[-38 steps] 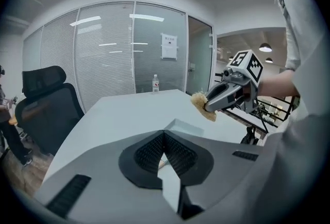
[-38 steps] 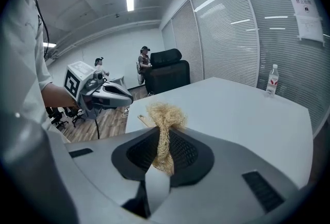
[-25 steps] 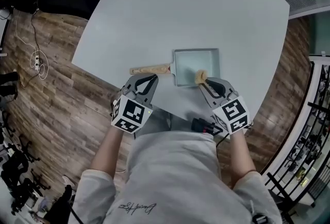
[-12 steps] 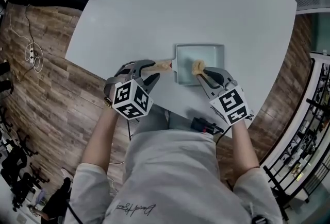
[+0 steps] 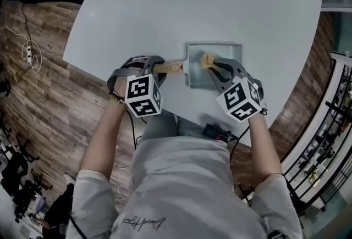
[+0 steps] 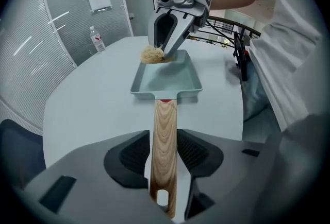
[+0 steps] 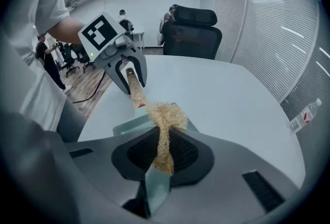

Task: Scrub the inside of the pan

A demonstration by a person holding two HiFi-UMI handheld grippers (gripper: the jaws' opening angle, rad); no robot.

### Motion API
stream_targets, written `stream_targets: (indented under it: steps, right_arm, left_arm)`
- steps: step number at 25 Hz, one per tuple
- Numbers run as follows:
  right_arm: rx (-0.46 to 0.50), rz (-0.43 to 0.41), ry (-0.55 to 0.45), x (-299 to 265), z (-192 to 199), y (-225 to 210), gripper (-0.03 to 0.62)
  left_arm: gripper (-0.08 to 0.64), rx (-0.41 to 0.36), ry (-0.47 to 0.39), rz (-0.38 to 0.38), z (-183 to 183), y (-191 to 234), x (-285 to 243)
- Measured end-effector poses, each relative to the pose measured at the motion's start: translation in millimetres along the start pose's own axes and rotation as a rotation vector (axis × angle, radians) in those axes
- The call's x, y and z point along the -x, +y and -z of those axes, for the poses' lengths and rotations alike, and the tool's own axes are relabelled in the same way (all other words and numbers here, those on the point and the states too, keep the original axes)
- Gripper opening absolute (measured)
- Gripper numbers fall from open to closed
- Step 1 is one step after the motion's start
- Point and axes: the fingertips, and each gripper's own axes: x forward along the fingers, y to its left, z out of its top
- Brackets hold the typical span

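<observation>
Head view: both forearms reach toward 12 o'clock over the near edge of the tabletop (image 5: 192, 1). The left hand-held gripper (image 5: 157, 67) straddles the wooden handle (image 5: 171, 67), which sticks out at 9 o'clock from the pan (image 5: 226, 51). Its jaws are opening, and the pads sit barely off the wood. The right hand-held gripper (image 5: 213, 66), coming in from 5 o'clock, is clamped on a straw-coloured scrubber (image 5: 207, 60). The scrubber sits inside the pale rectangular pan, toward 11 o'clock. This hand-held gripper hides the pan's near right corner.

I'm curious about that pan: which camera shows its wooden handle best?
The left gripper view: the wooden handle runs full length between the left tool's opening jaws. The head view shows a short stretch; the right gripper view, a foreshortened piece.
</observation>
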Motion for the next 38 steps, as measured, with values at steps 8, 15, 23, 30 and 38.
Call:
stream_targets:
  steps: [8,15,23,30,38]
  right_arm:
    - [0.219,-0.032,0.159,-40,0,-6,0.069]
    - [0.327,-0.061,0.255,-63,4,-7,0.069]
    - [0.425,-0.09,0.36,-72,5,-4,0.069]
    - [0.461,-0.124,0.387,-72,11,1,0.069]
    - [0.498,-0.268,0.45,-52,35,49,0.069]
  left_arm:
    - [0.152,-0.023,-0.002,0.022,-1,-3,0]
    - [0.149,-0.053,0.001,0.033,-4,-5,1]
    - [0.149,-0.045,-0.001,0.035,-5,-3,2]
    - [0.149,-0.022,0.011,0.024,-4,-2,-1]
    - [0.15,-0.015,0.018,0.005,-3,-2,0]
